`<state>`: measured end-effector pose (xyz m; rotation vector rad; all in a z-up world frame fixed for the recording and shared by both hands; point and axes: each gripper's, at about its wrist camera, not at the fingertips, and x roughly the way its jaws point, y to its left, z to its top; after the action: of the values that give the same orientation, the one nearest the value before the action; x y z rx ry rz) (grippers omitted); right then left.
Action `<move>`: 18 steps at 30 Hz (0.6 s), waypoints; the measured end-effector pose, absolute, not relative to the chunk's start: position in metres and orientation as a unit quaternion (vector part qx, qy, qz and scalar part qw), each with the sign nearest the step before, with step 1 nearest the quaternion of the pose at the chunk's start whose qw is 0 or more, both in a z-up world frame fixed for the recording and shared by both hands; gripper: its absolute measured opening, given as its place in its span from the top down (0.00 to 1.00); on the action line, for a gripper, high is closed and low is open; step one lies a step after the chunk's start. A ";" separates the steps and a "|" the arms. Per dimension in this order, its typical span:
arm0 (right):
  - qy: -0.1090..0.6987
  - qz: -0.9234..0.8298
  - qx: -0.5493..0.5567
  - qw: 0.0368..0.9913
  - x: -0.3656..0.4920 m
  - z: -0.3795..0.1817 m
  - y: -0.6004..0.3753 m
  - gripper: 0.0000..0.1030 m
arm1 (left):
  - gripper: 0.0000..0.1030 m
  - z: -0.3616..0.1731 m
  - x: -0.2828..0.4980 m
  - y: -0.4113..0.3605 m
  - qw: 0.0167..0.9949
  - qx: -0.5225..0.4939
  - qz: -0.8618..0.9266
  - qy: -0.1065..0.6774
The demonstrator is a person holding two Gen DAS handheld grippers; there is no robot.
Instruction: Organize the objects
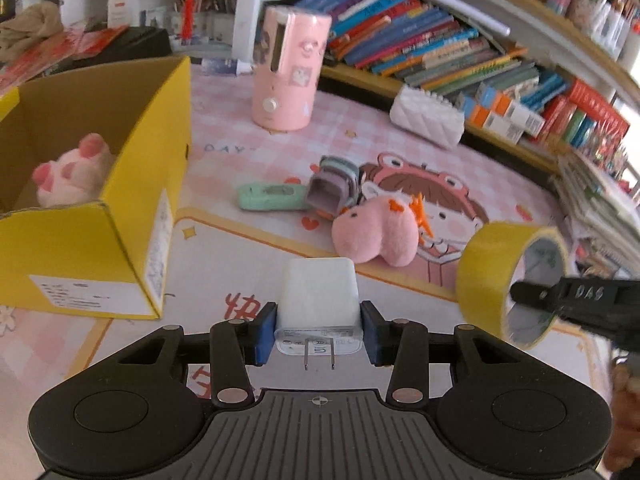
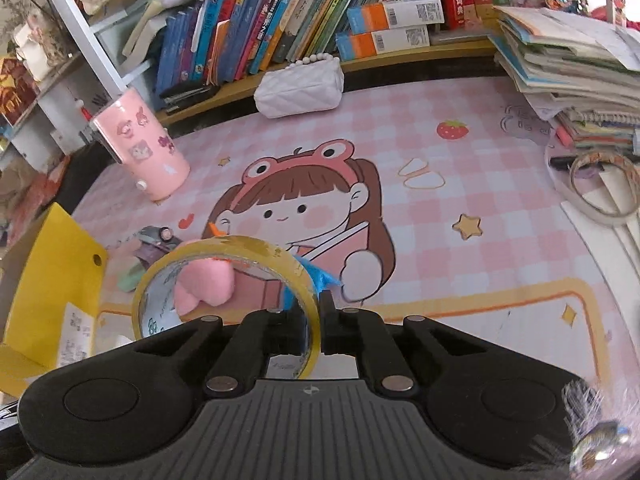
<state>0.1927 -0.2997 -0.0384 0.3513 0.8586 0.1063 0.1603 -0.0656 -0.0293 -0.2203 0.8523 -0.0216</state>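
Two grips on my feeds: left gripper [image 1: 319,326] clamps white charger [image 1: 318,300] above the mat; right gripper [image 2: 319,320] pinches yellow tape roll's [image 2: 224,280] wall. Only left cam shows yellow box [image 1: 132,184] w/ pig plush [image 1: 70,178] inside — right cam alone shows another tape ring [image 2: 604,188] by stacked papers.

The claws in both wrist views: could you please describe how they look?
Both are matte black plastic with ribbed bases, round side discs and silver rivets on the linkage arms. The left claw has blue pads; the left view shows white lettering embossed on the right claw.
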 end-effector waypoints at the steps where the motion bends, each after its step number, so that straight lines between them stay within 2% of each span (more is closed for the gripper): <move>1: 0.415 0.052 0.169 0.892 0.191 -0.037 -0.297 0.94 | 0.60 -0.026 0.157 -0.063 0.907 -0.109 -0.012 0.407; 18: 0.409 0.034 0.145 0.900 0.124 -0.021 -0.229 0.94 | 0.60 -0.008 0.108 0.004 0.919 -0.122 -0.055 0.370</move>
<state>0.1237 -0.2287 -0.0206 0.2994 0.8458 0.0708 0.1081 0.0041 -0.0080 -0.2518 0.7602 -0.1139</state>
